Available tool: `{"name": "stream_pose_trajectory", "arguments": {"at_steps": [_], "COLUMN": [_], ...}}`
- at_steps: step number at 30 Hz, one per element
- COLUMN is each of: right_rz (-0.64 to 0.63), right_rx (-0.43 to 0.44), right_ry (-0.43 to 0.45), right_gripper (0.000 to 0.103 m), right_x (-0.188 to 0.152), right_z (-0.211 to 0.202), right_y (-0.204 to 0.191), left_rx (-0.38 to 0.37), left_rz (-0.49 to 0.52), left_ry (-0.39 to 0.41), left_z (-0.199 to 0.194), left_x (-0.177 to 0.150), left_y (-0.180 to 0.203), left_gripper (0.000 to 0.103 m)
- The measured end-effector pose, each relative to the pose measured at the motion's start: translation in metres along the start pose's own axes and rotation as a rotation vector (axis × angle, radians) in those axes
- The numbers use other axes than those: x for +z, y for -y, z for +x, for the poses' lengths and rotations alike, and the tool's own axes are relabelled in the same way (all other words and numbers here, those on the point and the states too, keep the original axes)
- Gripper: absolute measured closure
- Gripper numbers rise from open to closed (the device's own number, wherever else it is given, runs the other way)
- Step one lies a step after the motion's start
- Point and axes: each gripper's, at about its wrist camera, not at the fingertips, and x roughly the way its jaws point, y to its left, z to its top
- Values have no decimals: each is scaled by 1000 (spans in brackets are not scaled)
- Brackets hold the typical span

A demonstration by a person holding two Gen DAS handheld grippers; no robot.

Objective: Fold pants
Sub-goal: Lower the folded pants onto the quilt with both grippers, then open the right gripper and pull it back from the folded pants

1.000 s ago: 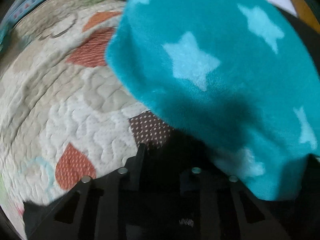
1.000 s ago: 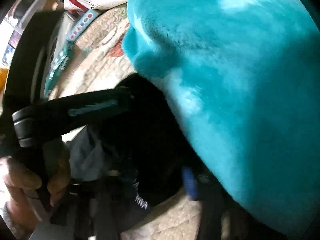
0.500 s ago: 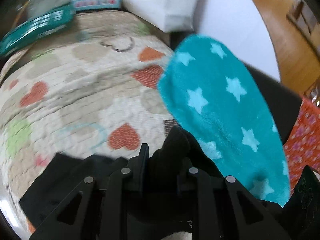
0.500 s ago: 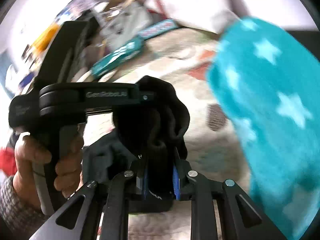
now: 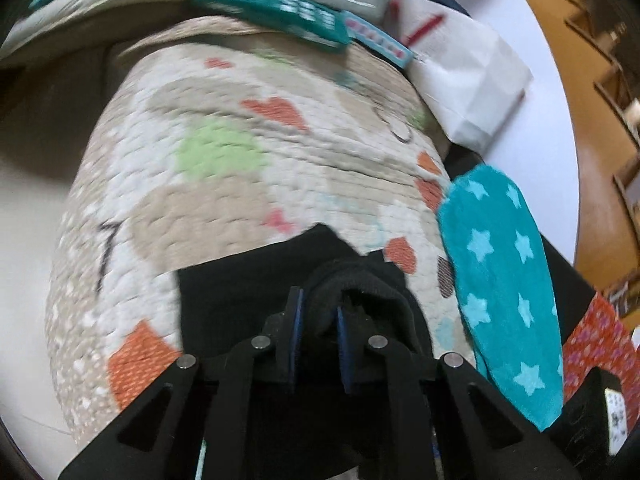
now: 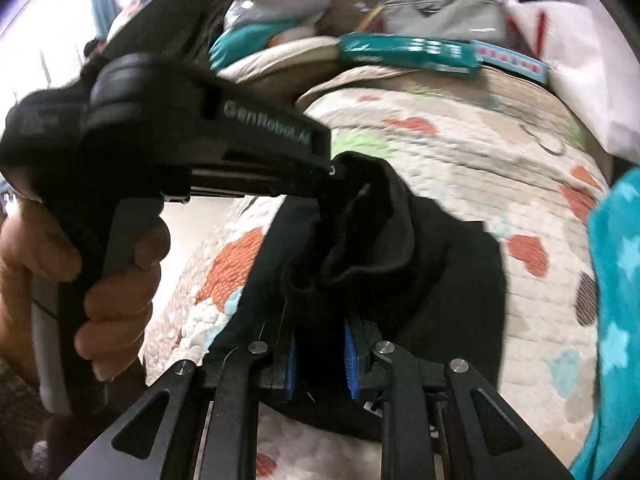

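The black pants (image 5: pixel 240 300) lie partly on a quilted heart-pattern blanket (image 5: pixel 224 168). My left gripper (image 5: pixel 318 316) is shut on a bunched black fold of the pants, held just above the quilt. In the right wrist view my right gripper (image 6: pixel 318 344) is also shut on a bunch of the same black pants (image 6: pixel 440 280). The left gripper's body and the hand holding it (image 6: pixel 120 248) are close on the left, its tip touching the same fold.
A teal fleece with pale stars (image 5: pixel 504 280) lies on the right of the quilt; it also shows in the right wrist view (image 6: pixel 616 280). A teal box (image 5: pixel 280 12), a white bag (image 5: pixel 468 76) and a grey pouch (image 6: pixel 440 12) crowd the far edge. Red patterned cloth (image 5: pixel 596 344) lies far right.
Both grippers have pulled back and away from the teal fleece, carrying the black pants fold with them. More of the quilt and the far clutter has come into view.
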Motion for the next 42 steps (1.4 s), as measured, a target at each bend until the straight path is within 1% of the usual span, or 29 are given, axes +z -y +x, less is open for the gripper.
{"name": "stream_pose_trajectory", "arguments": {"at_steps": [4,7,8,9,10,12,13,16,17,19,22,23,24,25,27,29,30,31,32,33,34,35,36,37,38,39,40,42], "right_rz": [-71,-121,-129,-136,-146,-180,-207,-249,-250,-242,-209,-189,-157,-117,-27,89,125,163,181,193,204,212,221,243,261,280,306,332], "right_rx": [-26,-38,-29,-13,4,10,14,51,63,89,90,87,74,53,21,5,2,-3,-7,-13,-20,-21,-21,-14,-7,1,14,22], "right_ry": [-11,-7,-7,-5,-1,6,14,35,39,47,51,51,52,58,66,73,74,77,80,81,81,80,77,68,62,55,49,44], "right_gripper": [80,74,65,51,43,32,31,30,30,29,28,28,28,28,28,28,28,28,28,28,28,28,28,28,28,28,28,28], "right_x": [0,-4,-4,-5,-7,-10,-12,-16,-18,-24,-32,-33,-33,-32,-30,-27,-25,-25,-25,-26,-29,-31,-33,-33,-34,-35,-38,-42], "right_z": [11,15,16,16,16,11,6,-12,-19,-36,-55,-59,-63,-67,-72,-76,-77,-78,-78,-78,-76,-75,-73,-66,-64,-61,-59,-59], "right_y": [-20,-32,-35,-38,-41,-50,-55,-58,-56,-47,-27,-16,-2,11,33,61,71,82,87,91,96,98,100,105,109,112,116,121], "left_rx": [-16,-53,-63,-70,-75,-91,-100,-91,-71,-25,39,64,81,101,175,236,293,388,462,562,626,666,687,737,758,745,694,624], "left_rz": [-84,-160,-193,-223,-249,-324,-370,-435,-441,-423,-319,-262,-224,-187,-116,-68,-54,-35,-13,11,9,-14,-30,-52,-67,-106,-167,-259], "left_ry": [22,47,61,72,81,107,124,159,173,182,174,163,151,135,104,83,66,50,39,22,9,-4,-4,-3,-10,-14,-15,-5], "left_z": [-3,-9,-12,-15,-17,-26,-33,-52,-60,-72,-79,-77,-73,-67,-50,-32,-20,-8,-1,10,16,21,21,17,15,10,3,-10], "left_x": [-6,-11,-14,-15,-17,-20,-23,-27,-28,-30,-28,-26,-25,-24,-24,-26,-28,-30,-31,-34,-36,-39,-40,-40,-41,-41,-42,-46], "left_y": [-28,-47,-55,-61,-66,-82,-91,-103,-103,-95,-60,-41,-29,-15,10,24,25,24,21,15,8,-4,-10,-17,-23,-34,-47,-63], "left_gripper": [88,88,88,87,85,75,74,73,73,73,73,72,67,65,63,63,63,63,61,61,61,61,61,63,65,65,65,65]}}
